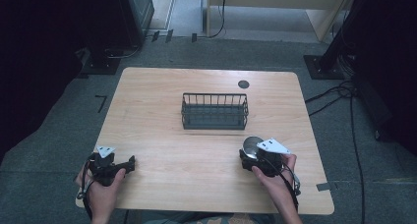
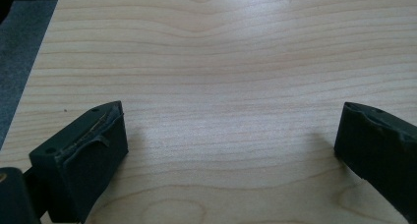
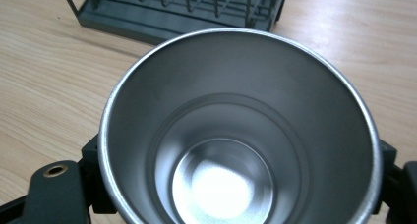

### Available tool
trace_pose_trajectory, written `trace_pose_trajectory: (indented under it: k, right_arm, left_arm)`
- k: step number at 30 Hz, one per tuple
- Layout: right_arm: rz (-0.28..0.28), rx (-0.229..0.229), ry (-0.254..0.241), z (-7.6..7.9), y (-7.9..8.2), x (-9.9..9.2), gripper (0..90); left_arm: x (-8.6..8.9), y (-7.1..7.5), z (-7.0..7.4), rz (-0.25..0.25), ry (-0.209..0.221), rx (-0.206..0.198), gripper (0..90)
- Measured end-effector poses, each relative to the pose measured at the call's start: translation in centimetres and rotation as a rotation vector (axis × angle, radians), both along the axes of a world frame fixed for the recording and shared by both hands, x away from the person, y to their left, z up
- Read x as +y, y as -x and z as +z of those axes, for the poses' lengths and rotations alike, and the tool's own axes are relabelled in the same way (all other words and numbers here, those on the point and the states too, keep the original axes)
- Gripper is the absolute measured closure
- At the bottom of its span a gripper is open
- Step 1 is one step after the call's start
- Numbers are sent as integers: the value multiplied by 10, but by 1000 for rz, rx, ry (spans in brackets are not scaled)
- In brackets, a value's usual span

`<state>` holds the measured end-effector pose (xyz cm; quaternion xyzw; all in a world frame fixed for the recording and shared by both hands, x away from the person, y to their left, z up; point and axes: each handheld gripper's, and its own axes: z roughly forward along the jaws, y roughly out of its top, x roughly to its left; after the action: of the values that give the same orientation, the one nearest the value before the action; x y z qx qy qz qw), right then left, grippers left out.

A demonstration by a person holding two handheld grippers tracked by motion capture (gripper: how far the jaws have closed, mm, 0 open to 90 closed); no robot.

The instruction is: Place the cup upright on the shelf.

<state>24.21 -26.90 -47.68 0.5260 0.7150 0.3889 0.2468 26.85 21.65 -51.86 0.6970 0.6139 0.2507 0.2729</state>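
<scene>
Our right hand-held gripper has its jaws clamped on the outside of a steel cup, one jaw at each side of the wall. The cup stands upright on the desk, mouth up, long axis vertical, directly ahead of the jaws. We judge the grasp step done; next we must lift it clear and carry it forward to the wire basket just beyond. Our left hand-held gripper rests wide and empty, well apart.
</scene>
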Motion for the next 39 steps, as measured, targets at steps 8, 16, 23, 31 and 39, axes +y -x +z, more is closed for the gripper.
trace_pose_trajectory:
  k: [8,16,23,31,39]
  right_arm:
    - [45,-23,-6,15,-7,10,183]
    - [76,-49,-9,34,-19,19,183]
    - [80,-66,-10,51,-30,24,183]
    - [88,-90,-22,71,-42,27,183]
    - [94,-107,-39,91,-58,33,184]
  left_arm:
    - [0,0,0,0,0,0,0]
    - [0,0,0,0,0,0,0]
    - [0,0,0,0,0,0,0]
    - [0,0,0,0,0,0,0]
    - [0,0,0,1,1,-1,0]
